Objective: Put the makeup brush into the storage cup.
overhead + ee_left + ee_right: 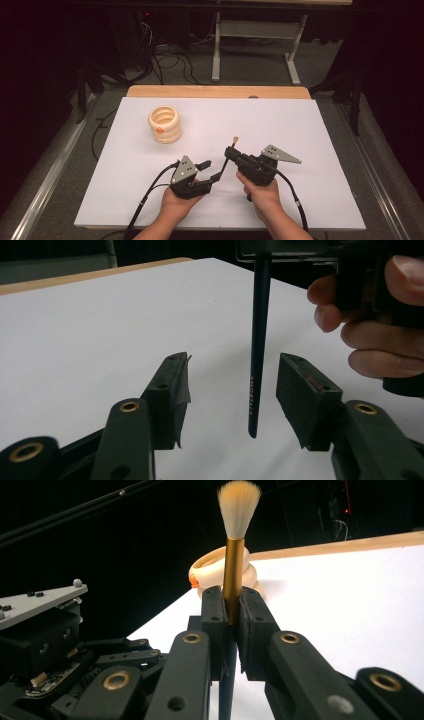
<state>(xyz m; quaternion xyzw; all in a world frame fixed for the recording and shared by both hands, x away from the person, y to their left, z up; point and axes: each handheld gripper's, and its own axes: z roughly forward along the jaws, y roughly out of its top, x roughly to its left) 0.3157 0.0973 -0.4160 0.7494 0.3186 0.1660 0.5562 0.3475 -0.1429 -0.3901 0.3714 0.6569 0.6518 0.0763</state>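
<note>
While the right hand-held gripper sits just right of center in the lower half of the high view, its two pads are pressed tight on a makeup brush, gripping it at the gold ferrule. In the right gripper view that brush rises straight up the middle of the frame, its pale bristle tuft at the top edge and its dark handle dropping out of sight below the closed jaws. The left hand-held gripper lies low and left of center in the high view, pointing toward the right one, and its jaws stand partly apart. In the left gripper view the brush's dark handle hangs down from the top of the frame into the gap between the two pads, with its tip just above the white desk; neither pad touches it, so this gripper has hold of nothing. The person's right hand shows at the upper right of that same view, wrapped around the other gripper's body. Up in the left part of the desk in the high view, well apart from both grippers, stands a cream-colored ribbed holder with a small orange mark on its side; it appears again behind the brush in the right gripper view.
</note>
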